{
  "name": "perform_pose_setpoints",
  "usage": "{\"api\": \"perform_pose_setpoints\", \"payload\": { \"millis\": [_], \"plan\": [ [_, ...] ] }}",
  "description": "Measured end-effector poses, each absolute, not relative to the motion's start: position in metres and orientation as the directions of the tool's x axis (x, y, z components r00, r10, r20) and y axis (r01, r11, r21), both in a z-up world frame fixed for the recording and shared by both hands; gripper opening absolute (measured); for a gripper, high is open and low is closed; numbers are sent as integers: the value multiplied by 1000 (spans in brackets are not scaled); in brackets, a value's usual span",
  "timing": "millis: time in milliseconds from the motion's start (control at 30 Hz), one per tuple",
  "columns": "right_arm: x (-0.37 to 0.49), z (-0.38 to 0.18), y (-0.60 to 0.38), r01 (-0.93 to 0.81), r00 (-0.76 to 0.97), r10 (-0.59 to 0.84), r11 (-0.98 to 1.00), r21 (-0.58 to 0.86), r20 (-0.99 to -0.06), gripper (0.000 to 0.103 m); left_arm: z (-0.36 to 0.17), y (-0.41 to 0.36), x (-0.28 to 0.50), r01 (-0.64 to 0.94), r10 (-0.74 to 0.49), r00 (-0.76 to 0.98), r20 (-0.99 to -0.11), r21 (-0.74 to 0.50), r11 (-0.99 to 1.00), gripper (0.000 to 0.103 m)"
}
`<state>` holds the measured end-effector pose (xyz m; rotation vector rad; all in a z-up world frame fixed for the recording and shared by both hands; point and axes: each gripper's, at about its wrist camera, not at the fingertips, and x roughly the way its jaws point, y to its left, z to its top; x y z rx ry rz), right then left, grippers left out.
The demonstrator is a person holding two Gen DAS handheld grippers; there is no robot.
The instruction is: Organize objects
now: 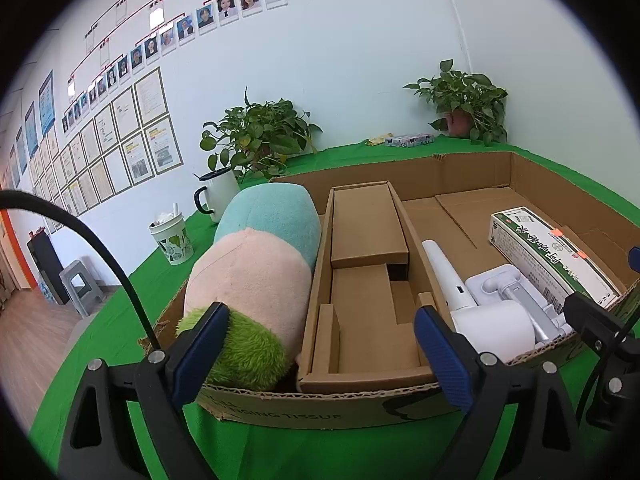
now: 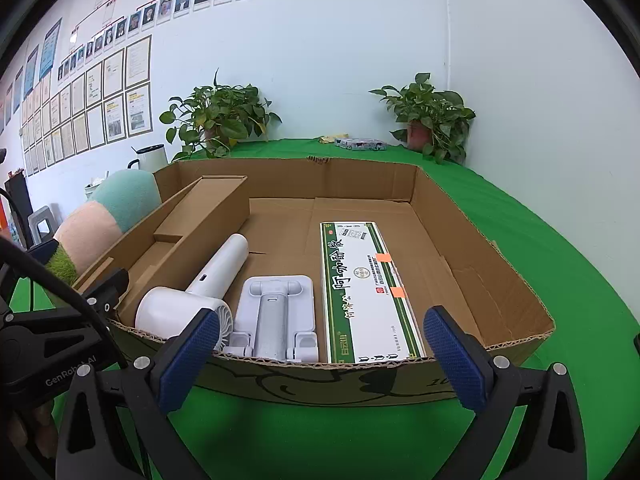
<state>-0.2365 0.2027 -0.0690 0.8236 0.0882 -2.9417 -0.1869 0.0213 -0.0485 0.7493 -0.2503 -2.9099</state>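
A wide shallow carton lies on the green table. In it, left to right: a pink, teal and green plush toy, a brown cardboard insert box, a white handheld fan, a white folding stand and a long green-and-white box. My left gripper is open wide at the near wall. Its left pad is beside the plush's green end, not pressing it. My right gripper also stands open before the carton, facing the stand and the long box.
Two potted plants stand at the table's back by the wall. A white mug and a paper cup sit left of the carton. A small patterned packet lies far back. A grey stool stands on the floor.
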Motion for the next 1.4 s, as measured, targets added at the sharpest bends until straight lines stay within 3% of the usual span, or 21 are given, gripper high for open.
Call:
{"api": "perform_pose_setpoints", "payload": {
  "millis": [1400],
  "plan": [
    [-236,-67,202,98,-852,-67,-995,-31,-520,103,-47,20,-182,89,-173,-866,-469,196,-976,93]
  ]
}}
